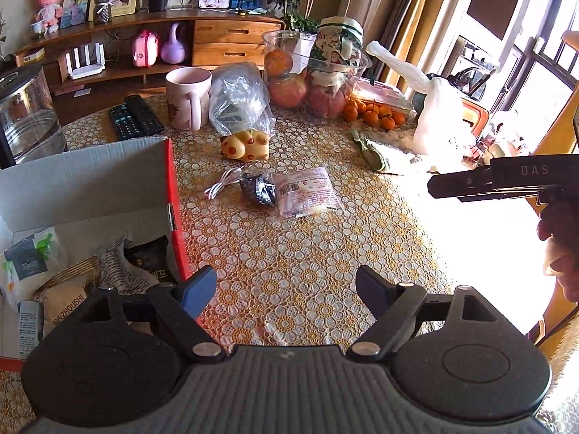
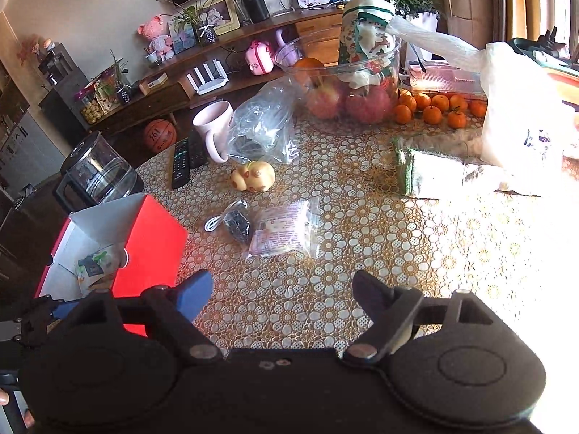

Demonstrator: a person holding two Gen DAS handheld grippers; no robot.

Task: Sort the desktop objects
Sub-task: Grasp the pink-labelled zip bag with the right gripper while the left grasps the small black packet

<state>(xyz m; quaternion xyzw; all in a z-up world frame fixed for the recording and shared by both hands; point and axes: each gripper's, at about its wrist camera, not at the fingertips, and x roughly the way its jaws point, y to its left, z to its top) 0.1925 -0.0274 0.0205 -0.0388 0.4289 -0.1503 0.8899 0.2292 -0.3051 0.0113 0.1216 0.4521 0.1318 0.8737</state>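
Observation:
An open red cardboard box point(image 1: 90, 181) point(image 2: 152, 238) with several packets inside stands at the left of the table. Ahead on the flowered tablecloth lie a clear packet with a pink label point(image 1: 307, 191) point(image 2: 286, 231), a small dark bag point(image 1: 258, 190) point(image 2: 237, 222) and a white cable point(image 1: 220, 184) point(image 2: 213, 222). Behind them sits a yellow spotted toy point(image 1: 246, 144) point(image 2: 253, 177). My left gripper point(image 1: 286, 285) hangs open beside the box's right wall, nothing between its fingers. My right gripper point(image 2: 282, 285) is open over bare cloth, short of the packet; it also shows at the right edge of the left wrist view.
Two black remotes point(image 1: 135, 117), a pink mug point(image 1: 188, 97) and a crumpled clear bag point(image 1: 239, 101) sit farther back. A fruit bowl point(image 1: 286, 41), tangerines point(image 1: 372, 114), a folded cloth point(image 2: 430, 173), a white plastic bag point(image 2: 521, 119) and a glass kettle point(image 2: 97, 173) ring the table.

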